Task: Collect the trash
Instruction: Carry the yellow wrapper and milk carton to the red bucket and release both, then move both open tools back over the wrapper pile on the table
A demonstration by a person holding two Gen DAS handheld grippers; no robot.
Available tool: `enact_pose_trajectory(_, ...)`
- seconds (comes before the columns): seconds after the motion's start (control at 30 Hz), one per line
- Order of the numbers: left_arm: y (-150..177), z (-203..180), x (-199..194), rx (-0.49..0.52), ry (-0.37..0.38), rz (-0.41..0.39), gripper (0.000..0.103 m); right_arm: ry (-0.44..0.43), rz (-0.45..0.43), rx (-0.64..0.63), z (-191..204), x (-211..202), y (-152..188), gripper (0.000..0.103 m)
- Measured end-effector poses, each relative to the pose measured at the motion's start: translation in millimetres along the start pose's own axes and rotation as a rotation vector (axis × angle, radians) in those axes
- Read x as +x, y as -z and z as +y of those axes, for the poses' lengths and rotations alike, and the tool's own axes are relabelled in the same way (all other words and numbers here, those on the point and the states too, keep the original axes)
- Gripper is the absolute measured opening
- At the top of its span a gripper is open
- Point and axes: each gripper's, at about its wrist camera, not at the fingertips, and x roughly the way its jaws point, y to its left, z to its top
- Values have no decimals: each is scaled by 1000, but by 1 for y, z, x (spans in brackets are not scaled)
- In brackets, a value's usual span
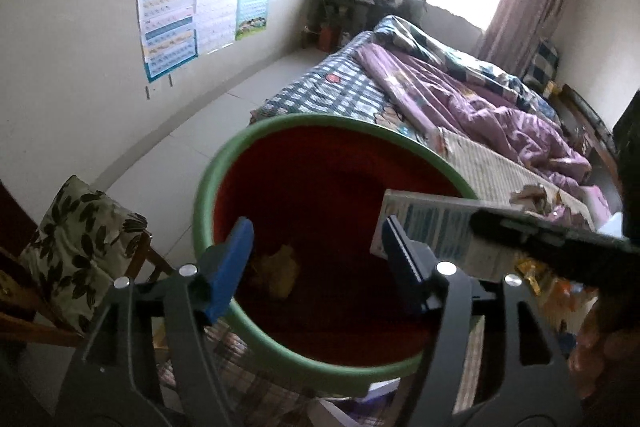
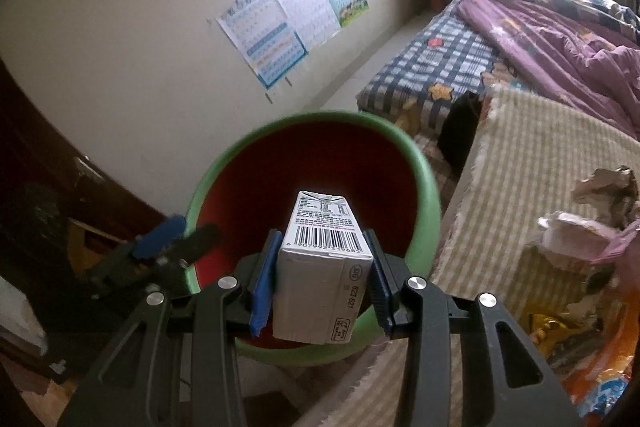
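While right gripper (image 2: 322, 283) clamps carton (image 2: 320, 267), tilted down over bin (image 2: 424, 187)

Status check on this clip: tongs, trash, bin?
Left tongs open, empty, over bin. Right tongs shut on carton, above bin mouth. Yellow scrap already inside. Nothing blocking.

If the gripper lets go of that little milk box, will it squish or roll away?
Probably neither. The carton keeps flat sides and sharp corners between the right gripper pads, so it looks fairly stiff. Being boxy, it shouldn't roll. It hangs over the green bin, so it would likely drop inside.
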Motion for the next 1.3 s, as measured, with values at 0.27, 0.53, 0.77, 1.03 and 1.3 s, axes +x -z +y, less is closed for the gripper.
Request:
enact_pose_trajectory(0.27,2,8,-2,-17,-13,3,66,-8,50,3,7,19,2,42)
enact_pose_trajectory(0.53,4,9,-3,-22,-15,0,66,-22,44,47,0,16,4,50)
enact_pose_trajectory(0.77,8,6,-5,-9,-9,-5,66,-16,-6,53,-5,-6,2,51)
enact_pose_trajectory(1.03,12,-18,-16,14,0,-24,66,35,-141,19,-10,-67,11,52)
enact_pose_trajectory(1.3,17,-59,-24,47,44,-36,66,179,-254,25,-53,-138,27,59)
